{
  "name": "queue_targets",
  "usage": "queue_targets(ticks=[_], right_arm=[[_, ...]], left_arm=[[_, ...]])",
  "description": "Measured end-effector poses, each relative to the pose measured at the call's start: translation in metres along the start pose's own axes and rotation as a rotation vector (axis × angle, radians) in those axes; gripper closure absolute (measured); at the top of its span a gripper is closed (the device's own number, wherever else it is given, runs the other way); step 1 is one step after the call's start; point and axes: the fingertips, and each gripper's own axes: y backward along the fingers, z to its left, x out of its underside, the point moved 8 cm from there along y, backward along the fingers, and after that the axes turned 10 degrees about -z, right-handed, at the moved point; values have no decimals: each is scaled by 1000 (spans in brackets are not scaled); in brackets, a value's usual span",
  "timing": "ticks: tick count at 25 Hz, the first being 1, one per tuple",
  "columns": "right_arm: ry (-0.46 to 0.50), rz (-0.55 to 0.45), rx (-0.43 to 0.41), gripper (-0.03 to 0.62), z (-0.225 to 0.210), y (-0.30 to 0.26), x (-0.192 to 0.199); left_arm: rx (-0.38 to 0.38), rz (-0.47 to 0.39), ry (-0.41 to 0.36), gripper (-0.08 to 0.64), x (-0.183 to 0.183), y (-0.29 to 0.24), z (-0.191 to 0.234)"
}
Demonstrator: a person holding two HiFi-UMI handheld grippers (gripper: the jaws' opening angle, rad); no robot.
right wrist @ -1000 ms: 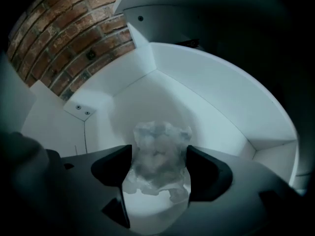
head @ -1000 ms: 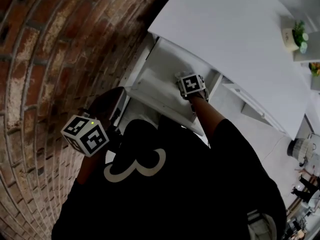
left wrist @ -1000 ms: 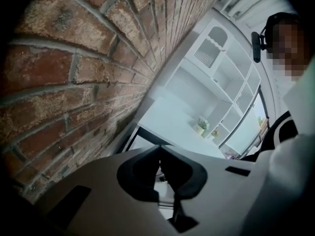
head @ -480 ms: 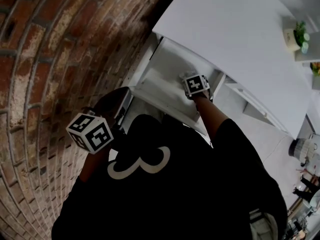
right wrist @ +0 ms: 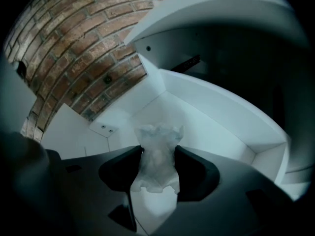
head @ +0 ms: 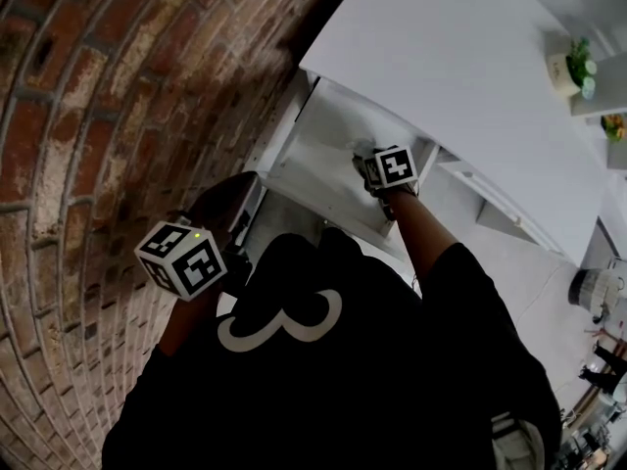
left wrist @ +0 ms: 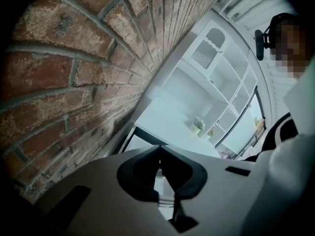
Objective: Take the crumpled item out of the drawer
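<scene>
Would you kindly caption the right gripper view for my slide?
Right gripper, its jaws just closing, pinches a crumpled white tissue-like wad at the open white drawer.

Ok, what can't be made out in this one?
The crumpled item, pinched as the right hand-held gripper has just been closing its jaws: material unreadable, right gripper view too soft; in the head view the marker cube hides it.
The drawer, one front corner: head view, behind the person's arm.

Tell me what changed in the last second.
The right tongs have just been closing and now pinch the crumpled item over the open drawer. The left tongs stayed shut and empty beside the brick wall.
</scene>
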Motion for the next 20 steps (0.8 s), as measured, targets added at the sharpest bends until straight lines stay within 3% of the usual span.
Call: queue_targets(ticks=[6,12,20], right_arm=[[-72,-112,-51,371,13,38,-13],[37,-269,-109,371,32,90,-52],[92,-431,-241,371,65,164,-90]], left_arm=[[37,-23,-6,558,-3,-1,-10],[82,-78,-19,558,-13,-3,-21],[152,-131,-52,558,-31,-11,-39]])
